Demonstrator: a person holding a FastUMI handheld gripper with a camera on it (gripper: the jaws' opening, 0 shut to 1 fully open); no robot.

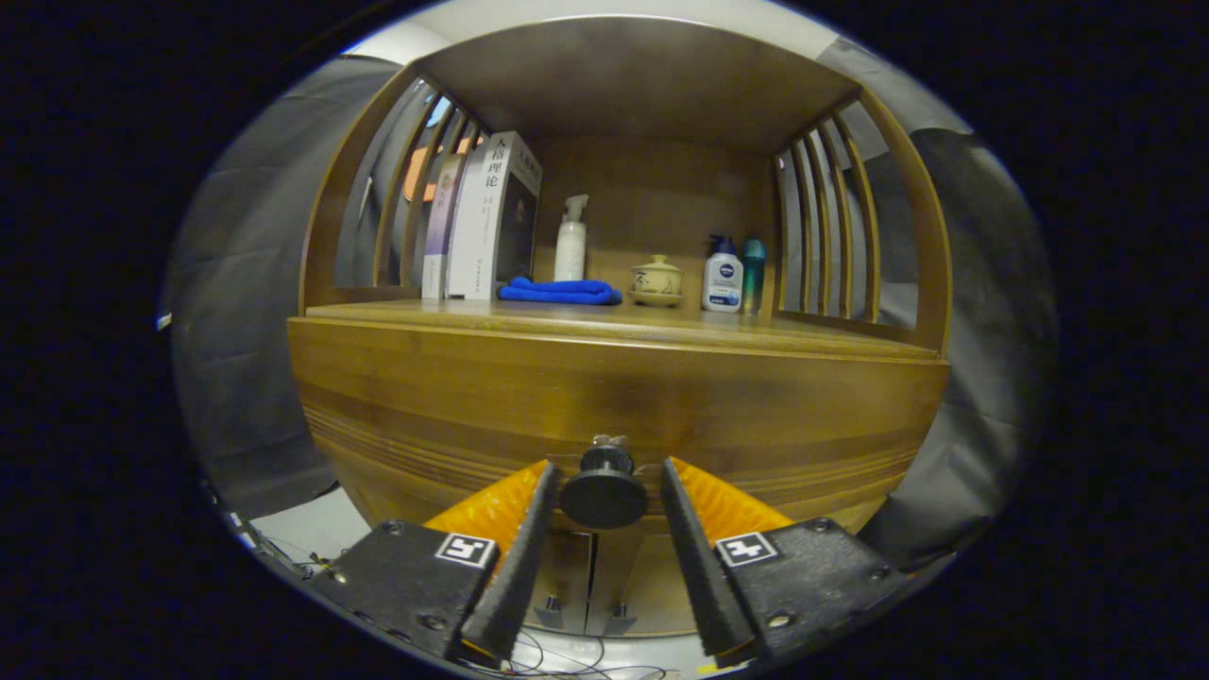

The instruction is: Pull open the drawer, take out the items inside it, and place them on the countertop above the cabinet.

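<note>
- Two upright white-spined books [480,219] lean by the left slatted side of the brown wooden cabinet [397,397], on its flat wooden countertop [661,324].
- A folded blue cloth [559,291] lies beside them, before a white pump bottle [570,241].
- A small cream lidded pot [656,280], a white-and-blue bottle [723,276] and a teal bottle [753,274] stand toward the right slats.
- The countertop's front strip is bare.
- Below, the closed wooden drawer front [756,416] carries a round black knob [604,488].
- The gripper [605,477] is open; the knob sits between its orange-and-black fingers [529,515], gaps on both sides.
</note>
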